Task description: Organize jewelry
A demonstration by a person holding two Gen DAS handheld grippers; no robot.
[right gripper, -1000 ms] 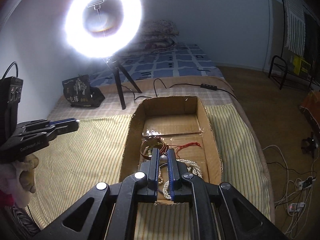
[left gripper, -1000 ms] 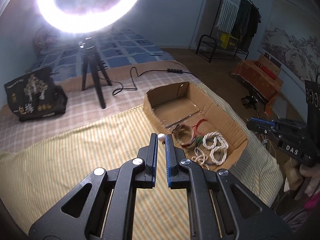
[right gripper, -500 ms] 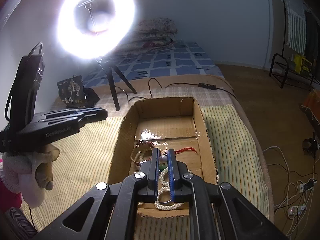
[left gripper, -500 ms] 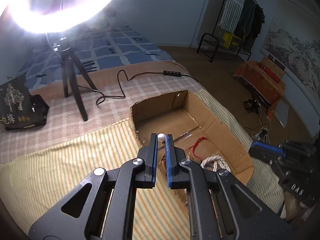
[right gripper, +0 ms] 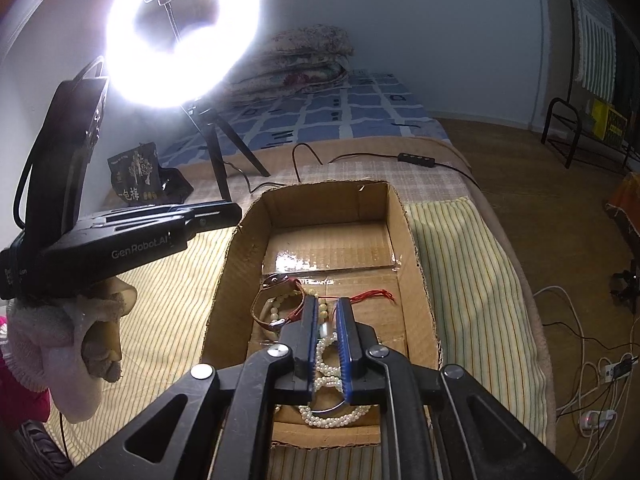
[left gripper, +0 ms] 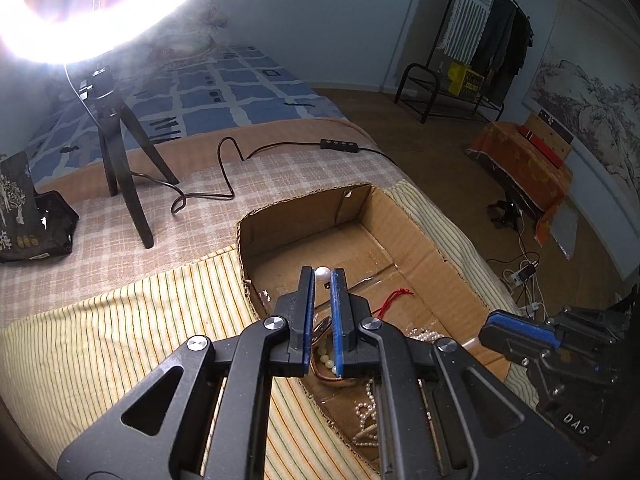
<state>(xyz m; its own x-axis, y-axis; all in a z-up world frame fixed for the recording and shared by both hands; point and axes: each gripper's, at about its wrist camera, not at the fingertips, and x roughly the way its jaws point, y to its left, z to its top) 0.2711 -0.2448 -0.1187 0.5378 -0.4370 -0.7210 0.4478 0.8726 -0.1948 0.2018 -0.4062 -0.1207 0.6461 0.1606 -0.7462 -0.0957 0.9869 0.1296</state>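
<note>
Now the left gripper, jaws pinching a pearl at centre frame, has swung over the box; right gripper, jaws narrowly parted, seemingly empty, hovers above beads lower centre; release inside seems next.

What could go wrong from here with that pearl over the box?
1. The left gripper pinches the pearl only at its fingertips, so it could slip out and roll.
2. It hangs near the box wall, not the middle; a drop might bounce onto the striped cloth.
3. The right gripper sits close above the pearl strands and could snag them.
</note>
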